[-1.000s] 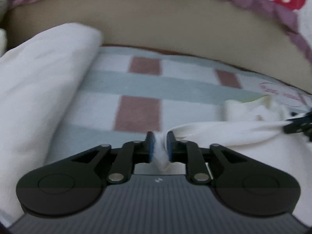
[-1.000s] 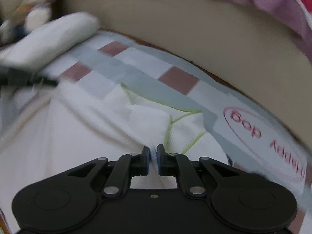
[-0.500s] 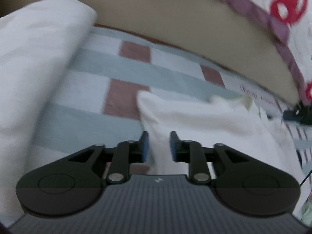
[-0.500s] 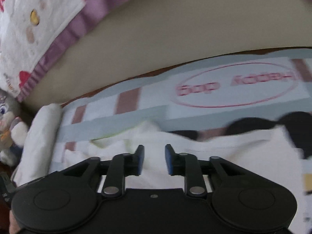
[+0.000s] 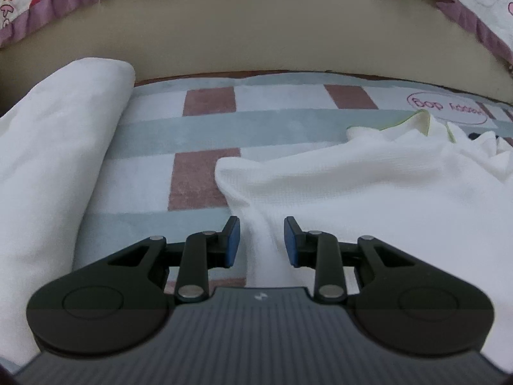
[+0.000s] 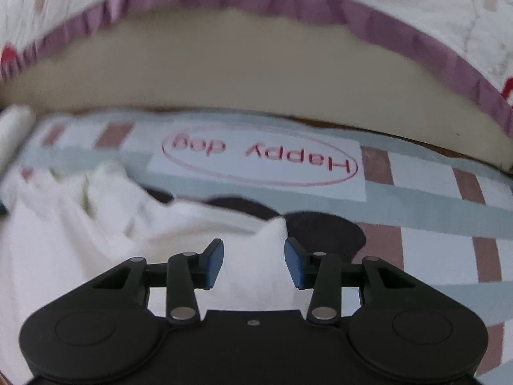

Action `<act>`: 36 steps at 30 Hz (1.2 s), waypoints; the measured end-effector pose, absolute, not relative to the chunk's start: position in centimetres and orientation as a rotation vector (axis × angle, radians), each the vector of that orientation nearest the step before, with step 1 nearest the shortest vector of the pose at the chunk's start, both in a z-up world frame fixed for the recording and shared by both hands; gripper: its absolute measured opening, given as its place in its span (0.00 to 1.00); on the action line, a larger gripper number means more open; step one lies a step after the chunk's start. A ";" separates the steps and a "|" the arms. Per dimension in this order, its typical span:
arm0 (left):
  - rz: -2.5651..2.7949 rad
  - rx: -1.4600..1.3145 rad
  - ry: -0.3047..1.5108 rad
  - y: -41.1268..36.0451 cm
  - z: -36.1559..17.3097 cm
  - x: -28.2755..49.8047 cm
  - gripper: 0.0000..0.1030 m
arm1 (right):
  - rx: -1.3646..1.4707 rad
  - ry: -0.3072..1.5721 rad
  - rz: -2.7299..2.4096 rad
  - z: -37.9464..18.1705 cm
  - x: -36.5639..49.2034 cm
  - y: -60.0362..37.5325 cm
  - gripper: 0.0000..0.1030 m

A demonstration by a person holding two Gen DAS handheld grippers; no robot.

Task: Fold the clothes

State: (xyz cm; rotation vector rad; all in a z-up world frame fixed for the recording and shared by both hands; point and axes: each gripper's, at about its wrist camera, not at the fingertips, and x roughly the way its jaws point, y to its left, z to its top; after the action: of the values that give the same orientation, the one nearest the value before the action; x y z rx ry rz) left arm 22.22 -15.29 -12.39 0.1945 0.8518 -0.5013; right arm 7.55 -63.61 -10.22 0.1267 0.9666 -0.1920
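Grippers both spread, pinching nothing: left gripper (image 5: 262, 240) straddles near corner of white garment (image 5: 368, 192), right gripper (image 6: 254, 264) its opposite peak. Judgement: regrip at corners, pull flat, smooth creases. Garment lies lower frame on checked mat (image 5: 205, 128). Rolled white cloth (image 5: 57, 147) left; frilled bedcover (image 6: 224, 0) top.

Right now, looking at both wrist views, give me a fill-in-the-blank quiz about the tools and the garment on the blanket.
1. Both the left tool and the right tool have their jaws ____.
2. The garment between the left tool's blue pads is ____ in colour.
3. The oval print on the checked blanket reads "Happy ____".
4. The rolled white bundle lies to the ____ of the garment in the left wrist view.

Missing words: open; white; dog; left
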 end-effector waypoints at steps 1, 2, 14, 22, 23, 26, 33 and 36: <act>-0.504 0.186 0.861 -15.2 -12.5 22.3 0.28 | 0.138 0.971 -0.198 -10.9 7.5 -64.0 0.46; -0.508 0.179 0.869 -15.2 -12.5 22.2 0.28 | 0.149 0.975 -0.205 -11.6 7.4 -64.4 0.46; -0.528 0.111 0.921 -15.2 -13.3 22.5 0.28 | 0.248 0.763 -0.165 -12.9 6.4 -66.5 0.04; -0.491 0.100 0.924 -14.5 -13.7 23.4 0.28 | 0.227 0.764 -0.356 -12.8 6.6 -68.8 0.04; -0.491 0.100 0.924 -14.4 -13.7 23.4 0.28 | 0.222 0.774 -0.360 -13.1 6.9 -68.7 0.04; -0.505 0.085 0.898 -14.0 -13.4 24.2 0.30 | 0.203 0.799 -0.393 -13.7 7.5 -68.6 0.04; -0.516 0.045 0.920 -13.6 -13.3 25.9 0.36 | -0.028 0.967 -0.671 -14.7 10.1 -68.1 0.18; -0.523 0.058 0.938 -14.7 -13.6 27.3 0.45 | 0.087 0.900 -0.490 -13.0 11.0 -66.8 0.21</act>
State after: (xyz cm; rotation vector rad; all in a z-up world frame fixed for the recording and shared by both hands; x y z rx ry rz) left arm 27.29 -14.70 -13.63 0.0579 0.9381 -0.5233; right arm 11.05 -66.77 -12.99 0.0874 0.9004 -0.4895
